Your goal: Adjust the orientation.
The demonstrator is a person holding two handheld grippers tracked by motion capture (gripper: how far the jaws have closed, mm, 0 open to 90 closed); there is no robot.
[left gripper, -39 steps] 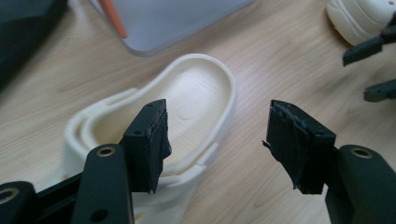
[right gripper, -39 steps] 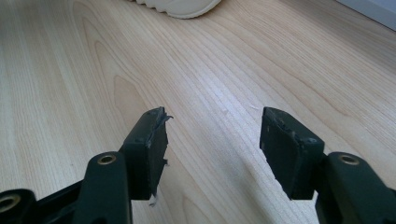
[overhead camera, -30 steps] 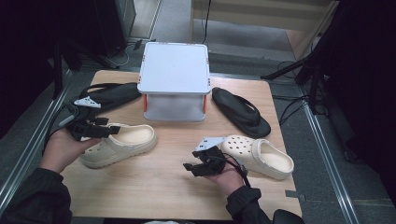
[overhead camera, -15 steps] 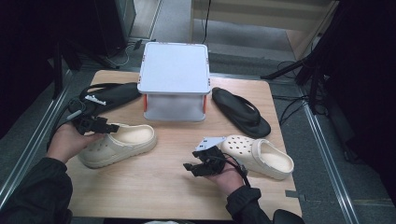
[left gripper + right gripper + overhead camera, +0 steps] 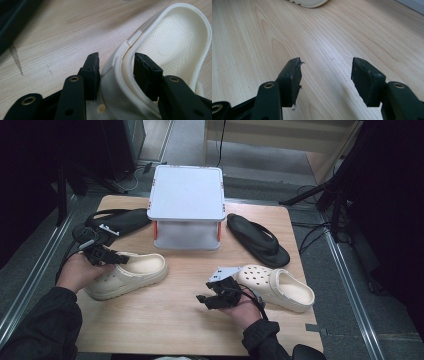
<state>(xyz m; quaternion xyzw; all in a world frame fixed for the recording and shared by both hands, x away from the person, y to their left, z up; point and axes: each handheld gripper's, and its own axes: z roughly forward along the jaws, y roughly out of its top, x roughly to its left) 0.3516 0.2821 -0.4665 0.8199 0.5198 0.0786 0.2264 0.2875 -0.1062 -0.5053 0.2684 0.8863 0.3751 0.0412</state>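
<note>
The step in hand looks like taking hold of the cream clog (image 5: 127, 275) lying at the left of the wooden surface (image 5: 170, 320). The left tool (image 5: 107, 257) straddles that clog's side wall at the heel end; its jaws have just been closing with the wall between them, one outside and one inside the shoe. In the left gripper view the outer pad (image 5: 92, 75) lies against the wall, while a thin sliver of light shows beside the inner one, so whether the clamp is firm I cannot tell; it reads as closing on, not yet a sure grip. The next move, I judge, calls for finishing the squeeze before any lift, since a thin foam wall could fold or slip. The right tool (image 5: 206, 294) rests near the front edge with its jaws apart and nothing between them, just beside the second cream clog (image 5: 277, 287). Farther back stand a white lidded box (image 5: 187, 207) and, either side of it, two black flip-flops (image 5: 257, 240), the left one (image 5: 117, 220) behind the left tool. The high view gives this whole layout; the left gripper view alone shows how the pads meet the wall, and the right gripper view shows bare wood grain and a clog's toe (image 5: 308, 3) beyond.
</note>
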